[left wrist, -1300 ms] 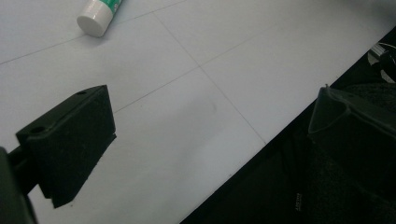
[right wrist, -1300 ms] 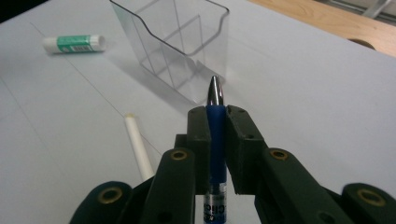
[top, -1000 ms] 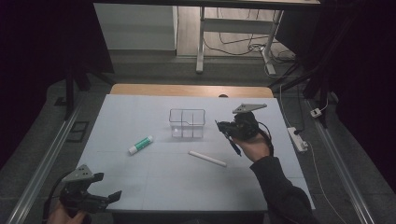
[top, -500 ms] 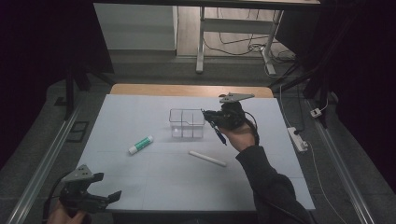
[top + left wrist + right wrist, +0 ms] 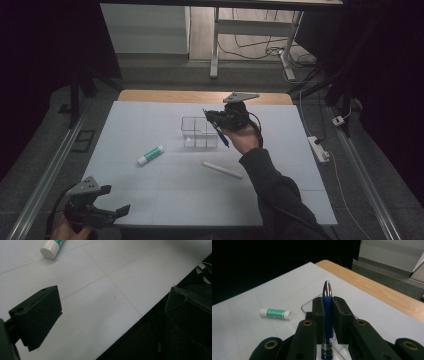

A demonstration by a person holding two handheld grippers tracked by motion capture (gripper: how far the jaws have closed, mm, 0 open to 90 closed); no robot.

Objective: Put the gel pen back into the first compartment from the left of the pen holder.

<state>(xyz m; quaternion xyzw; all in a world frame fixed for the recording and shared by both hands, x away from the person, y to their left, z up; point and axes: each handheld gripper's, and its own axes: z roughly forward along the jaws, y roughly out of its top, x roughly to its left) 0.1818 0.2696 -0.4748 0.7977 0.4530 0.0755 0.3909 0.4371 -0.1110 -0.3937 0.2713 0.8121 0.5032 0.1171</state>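
Observation:
My right gripper [image 5: 215,119] hangs over the right part of a clear plastic compartment box [image 5: 196,131], shut on a blue pen [image 5: 223,137] that slants down toward the person. In the right gripper view the pen [image 5: 327,315] is pinched upright between the pads, its silver tip above them, with the box's rim [image 5: 307,304] just beyond. A green and white glue stick [image 5: 151,155] lies left of the box; its white cap [image 5: 51,250] is seen in the left gripper view. My left gripper [image 5: 107,212] stays at the near left corner, open [image 5: 112,297] and empty.
A white stick [image 5: 222,170] lies on the white table sheet [image 5: 150,120] in front of the box. A wooden table edge [image 5: 165,96] runs along the far side. A power strip [image 5: 320,149] lies off the right side. The glue stick [image 5: 275,313] lies to the left of the box.
The right hand has carried the pen left and away from the person, slightly higher, from beside the box to above it. The left gripper has stayed put.

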